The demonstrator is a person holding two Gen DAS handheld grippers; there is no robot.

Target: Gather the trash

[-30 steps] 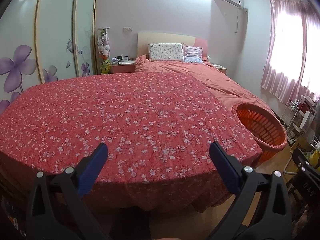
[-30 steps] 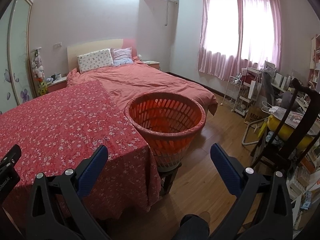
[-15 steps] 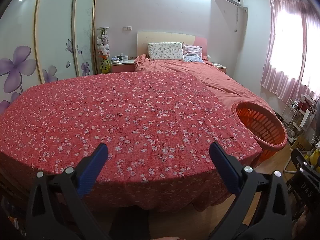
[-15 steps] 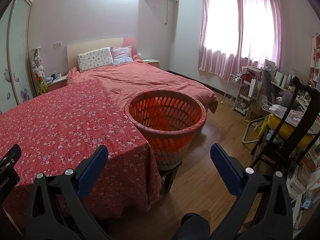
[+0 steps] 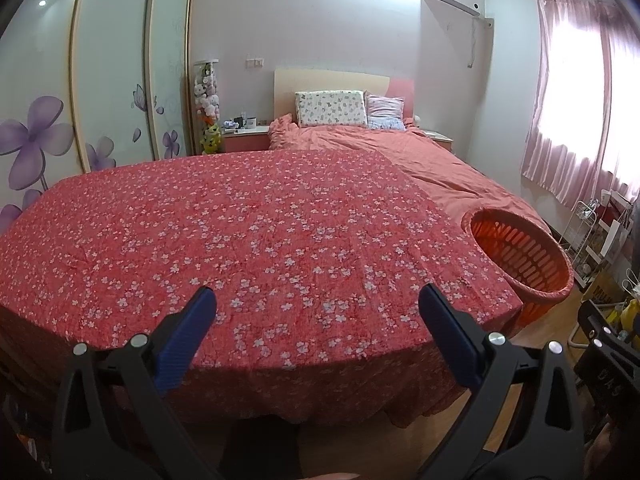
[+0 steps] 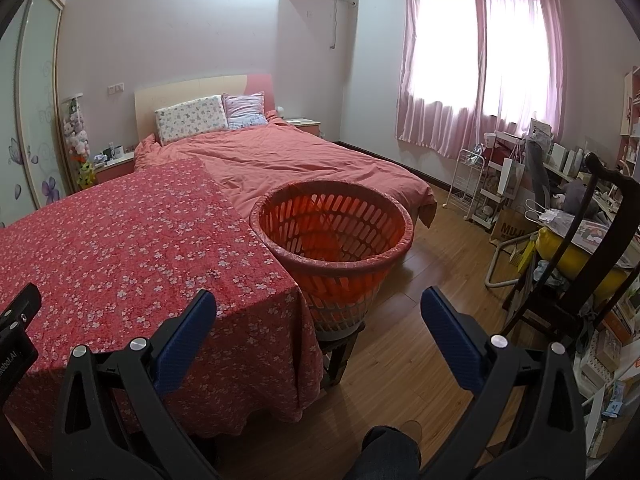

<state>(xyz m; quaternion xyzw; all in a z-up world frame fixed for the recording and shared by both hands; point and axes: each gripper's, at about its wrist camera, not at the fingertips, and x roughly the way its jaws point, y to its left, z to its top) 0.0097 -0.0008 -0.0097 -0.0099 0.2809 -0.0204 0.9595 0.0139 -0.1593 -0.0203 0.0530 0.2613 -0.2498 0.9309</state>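
Where the left wrist view begins at nine o'clock: tall sliding wardrobe doors with purple flower decals [image 5: 36, 148]. Ahead at twelve o'clock, a wide table surface draped in red cloth with small white blossoms [image 5: 248, 236]; beyond it a bed under a plain salmon duvet [image 5: 432, 164], two pillows against a pale headboard. Left gripper [image 5: 318, 312] held just above the near edge of the cloth, blue-padded fingers [image 5: 188, 336] spread wide, gripping nothing. At three o'clock, a round orange slotted plastic laundry basket [image 5: 520, 256], just beside the far right corner of the cloth. No loose trash discernible on the cloth.

Right wrist view, from nine o'clock: same flowered cloth, its corner hanging down. At twelve o'clock, the basket [image 6: 332, 232] raised on a dark stool, touching or nearly touching the cloth's edge; contents hard to make out. Right gripper [image 6: 320, 312] aimed at the basket's foot over wooden plank floor [image 6: 400, 364], blue pads parted wide, holding nothing. At two o'clock, pink curtains [image 6: 480, 64] over a bright window. At three o'clock, a cluttered desk and dark wooden chair [image 6: 568, 272].
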